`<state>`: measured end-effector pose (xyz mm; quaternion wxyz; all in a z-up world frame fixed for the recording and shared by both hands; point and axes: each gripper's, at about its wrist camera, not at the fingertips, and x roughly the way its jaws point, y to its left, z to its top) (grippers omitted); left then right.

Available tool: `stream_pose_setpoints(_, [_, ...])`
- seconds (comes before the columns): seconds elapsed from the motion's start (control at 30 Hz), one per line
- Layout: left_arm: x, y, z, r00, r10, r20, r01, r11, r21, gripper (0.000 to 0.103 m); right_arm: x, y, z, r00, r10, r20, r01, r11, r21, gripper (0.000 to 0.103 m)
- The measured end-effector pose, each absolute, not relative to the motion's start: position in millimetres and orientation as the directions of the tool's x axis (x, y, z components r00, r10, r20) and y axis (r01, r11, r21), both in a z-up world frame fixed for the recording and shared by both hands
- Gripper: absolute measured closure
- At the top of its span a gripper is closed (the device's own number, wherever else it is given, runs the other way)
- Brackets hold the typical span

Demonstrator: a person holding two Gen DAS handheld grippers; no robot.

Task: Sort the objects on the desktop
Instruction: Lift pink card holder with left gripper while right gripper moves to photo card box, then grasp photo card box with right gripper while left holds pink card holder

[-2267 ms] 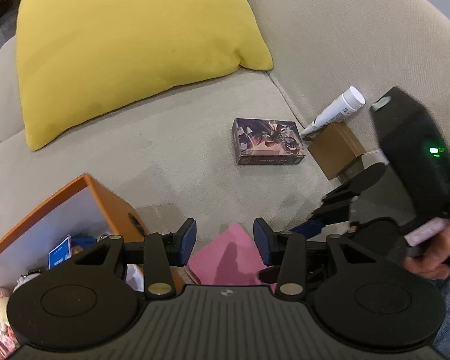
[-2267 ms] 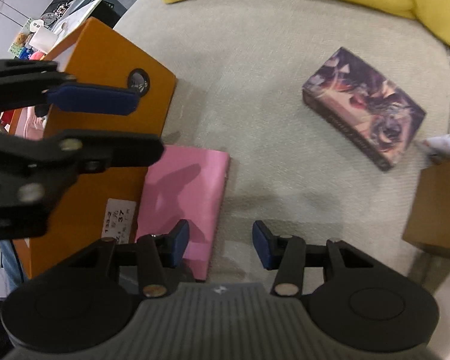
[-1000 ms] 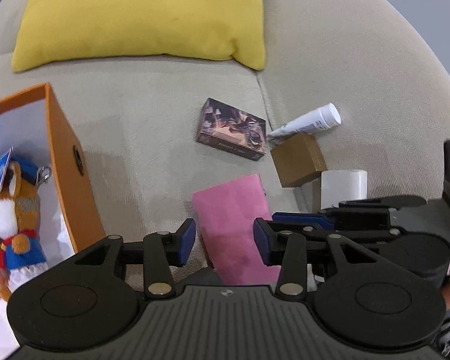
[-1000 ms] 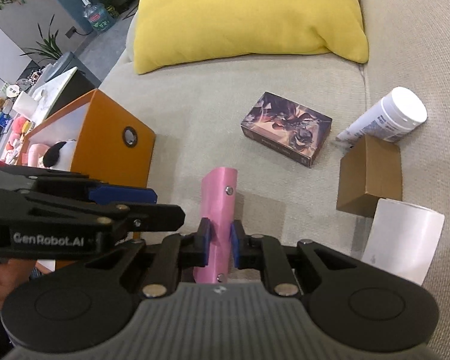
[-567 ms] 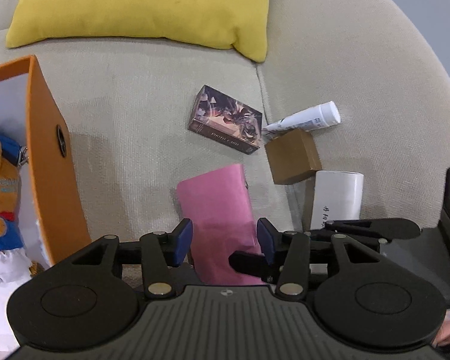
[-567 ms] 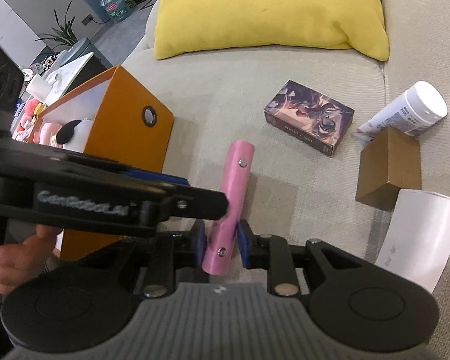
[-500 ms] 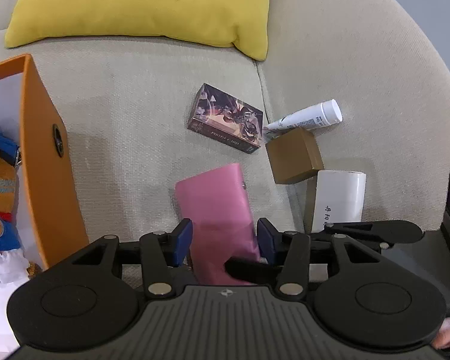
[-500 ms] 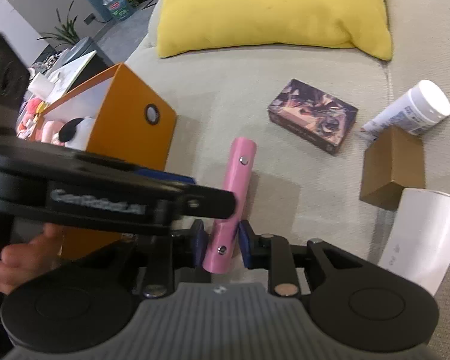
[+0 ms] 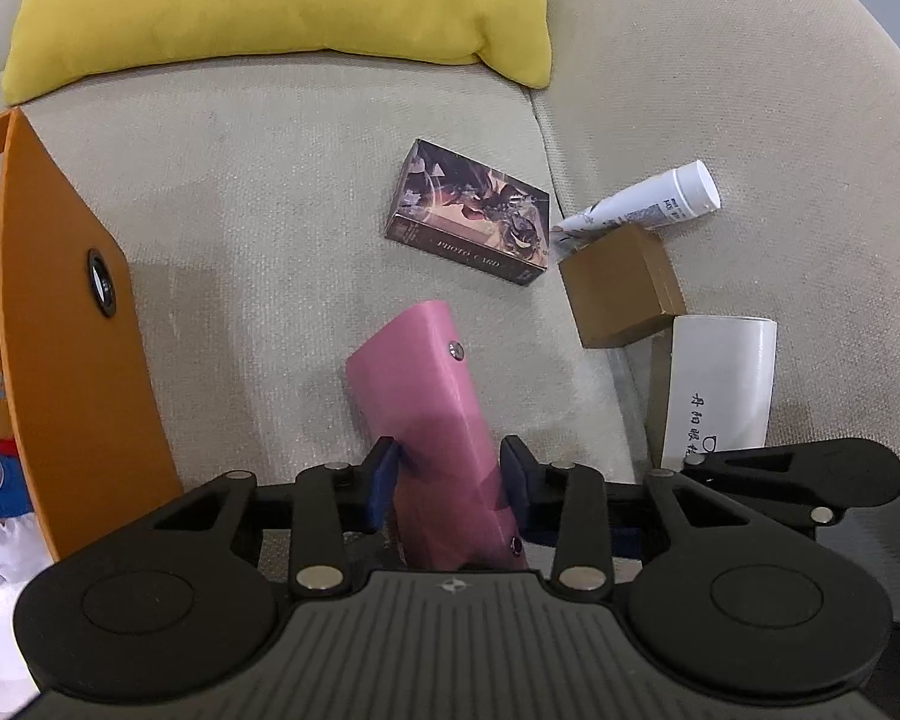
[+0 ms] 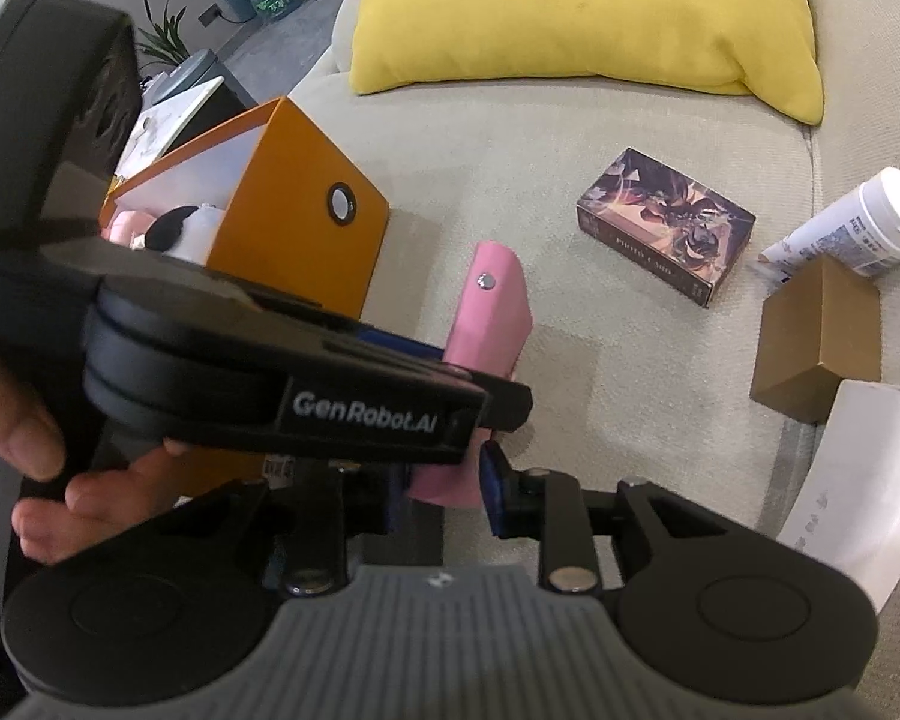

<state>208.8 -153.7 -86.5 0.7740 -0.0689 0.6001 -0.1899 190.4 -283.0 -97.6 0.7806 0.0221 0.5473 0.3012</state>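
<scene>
Spreading under everything is one beige sofa [image 9: 258,192], with one yellow cushion [image 9: 270,6] at its back. One orange box [image 9: 72,348] holding plush toys stands left of the pink case [image 9: 414,396]. Beyond the case lies one photo card box [image 9: 474,222]; right of it sit one brown carton [image 9: 621,285], one white box [image 9: 714,384] and one white tube [image 9: 648,207]. Two tongs meet at the case: the left tongs [image 9: 450,483] have just been closing and clamp its sides, while the right tongs [image 10: 441,489] have just been opening, pads off it.
</scene>
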Motion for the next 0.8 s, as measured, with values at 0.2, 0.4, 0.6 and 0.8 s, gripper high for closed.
stream_pose_setpoints(0.2, [208,-147,-78,0.246,-0.383,-0.890,0.241,0.914,-0.326,0.083,188,-283,-83,0.244,0.472,-0.847,-0.506,0.807,0.304,0.061])
stream_pose_setpoints(0.4, [213,-140,-79,0.247,-0.366,-0.897,0.212,0.924,-0.319,0.082,188,-285,-73,0.319,0.355,-0.879,-0.547,0.826,0.135,0.061])
stream_pose_setpoints(0.6, [215,-141,-84,0.242,-0.360,-0.901,0.214,0.926,-0.312,0.080,195,-286,-80,0.346,0.244,-0.906,-0.538,0.843,0.021,0.061])
stream_pose_setpoints(0.8, [216,-142,-90,0.234,-0.377,-0.896,0.232,0.917,-0.325,0.081,210,-277,-90,0.378,0.177,-0.909,-0.574,0.815,-0.080,0.061])
